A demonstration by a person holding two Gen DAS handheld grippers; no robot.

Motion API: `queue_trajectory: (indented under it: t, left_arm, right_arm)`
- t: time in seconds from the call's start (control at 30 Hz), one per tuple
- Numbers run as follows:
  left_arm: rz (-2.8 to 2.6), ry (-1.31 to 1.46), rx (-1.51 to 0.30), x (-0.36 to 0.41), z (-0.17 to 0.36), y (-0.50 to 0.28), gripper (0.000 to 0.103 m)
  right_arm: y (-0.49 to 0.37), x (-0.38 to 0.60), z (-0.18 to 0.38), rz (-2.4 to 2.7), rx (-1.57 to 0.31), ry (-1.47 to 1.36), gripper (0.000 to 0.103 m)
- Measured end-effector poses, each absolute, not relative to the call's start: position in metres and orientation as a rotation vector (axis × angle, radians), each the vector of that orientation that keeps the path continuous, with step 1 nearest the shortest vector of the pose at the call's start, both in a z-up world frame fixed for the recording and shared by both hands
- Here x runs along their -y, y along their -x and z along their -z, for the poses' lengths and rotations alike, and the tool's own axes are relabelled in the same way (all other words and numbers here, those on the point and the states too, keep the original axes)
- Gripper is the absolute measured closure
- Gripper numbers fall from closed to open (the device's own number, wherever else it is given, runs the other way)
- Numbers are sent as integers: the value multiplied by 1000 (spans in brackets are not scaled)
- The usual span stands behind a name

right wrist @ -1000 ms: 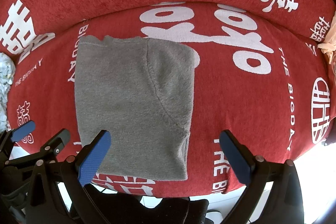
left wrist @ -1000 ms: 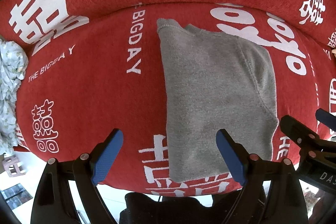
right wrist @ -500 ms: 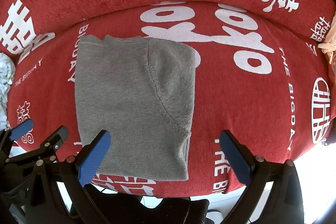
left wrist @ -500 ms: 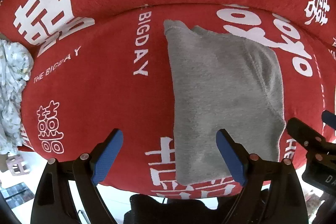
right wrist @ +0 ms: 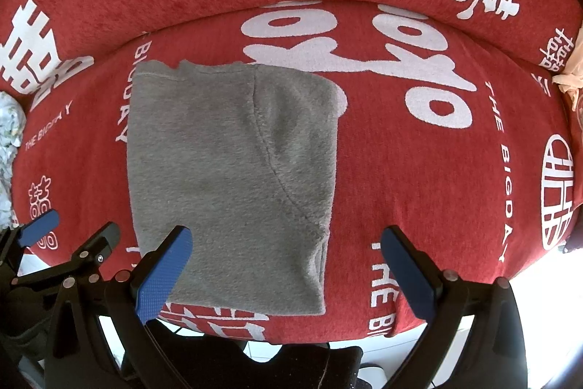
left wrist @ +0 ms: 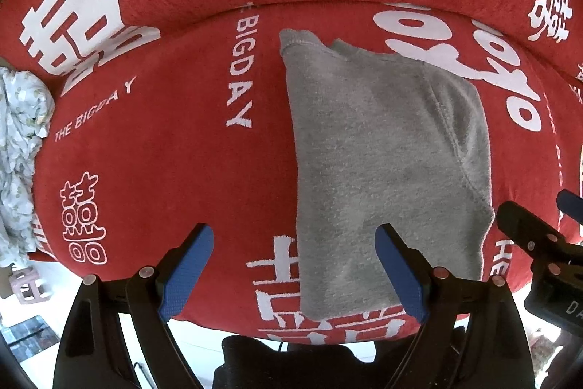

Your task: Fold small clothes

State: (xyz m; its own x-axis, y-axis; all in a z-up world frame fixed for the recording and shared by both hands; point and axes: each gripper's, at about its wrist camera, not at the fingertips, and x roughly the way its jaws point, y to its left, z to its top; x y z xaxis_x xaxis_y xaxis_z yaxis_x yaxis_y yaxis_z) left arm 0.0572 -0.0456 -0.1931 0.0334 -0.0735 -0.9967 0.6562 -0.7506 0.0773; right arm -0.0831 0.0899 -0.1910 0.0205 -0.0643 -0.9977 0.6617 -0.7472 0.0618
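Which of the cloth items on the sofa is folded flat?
The grey garment, a neat rectangle mid-cushion. The pale floral cloth at the left edge lies crumpled.

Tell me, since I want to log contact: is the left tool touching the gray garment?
Cannot tell. In the left wrist view the open left tool overlaps the gray garment, but no contact or gap shows plainly.

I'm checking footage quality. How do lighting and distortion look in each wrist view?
Left wrist view: fisheye bulges the red sofa cover; the grey folded garment is sharp and evenly lit. Right wrist view: same bulge, blown-out daylight at lower right.
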Motion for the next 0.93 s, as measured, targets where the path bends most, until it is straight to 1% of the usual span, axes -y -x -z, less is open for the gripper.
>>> queue_trajectory:
  t: [0.37, 0.67, 0.77, 0.93]
  left_arm:
    - [1754, -1779, -547, 45, 195, -56, 12]
    - [1745, -1763, -569, 45, 197, -58, 12]
    - [1751, -1745, -549, 46, 195, -59, 12]
    - [1738, -1756, -589, 48, 198, -59, 12]
  right_arm:
    - [84, -91, 193, 1781, -622, -1773, 0]
    - [82, -91, 193, 1777, -626, -1772, 0]
    - [82, -91, 194, 1771, -624, -1775, 0]
    - [83, -89, 195, 1763, -630, -1776, 0]
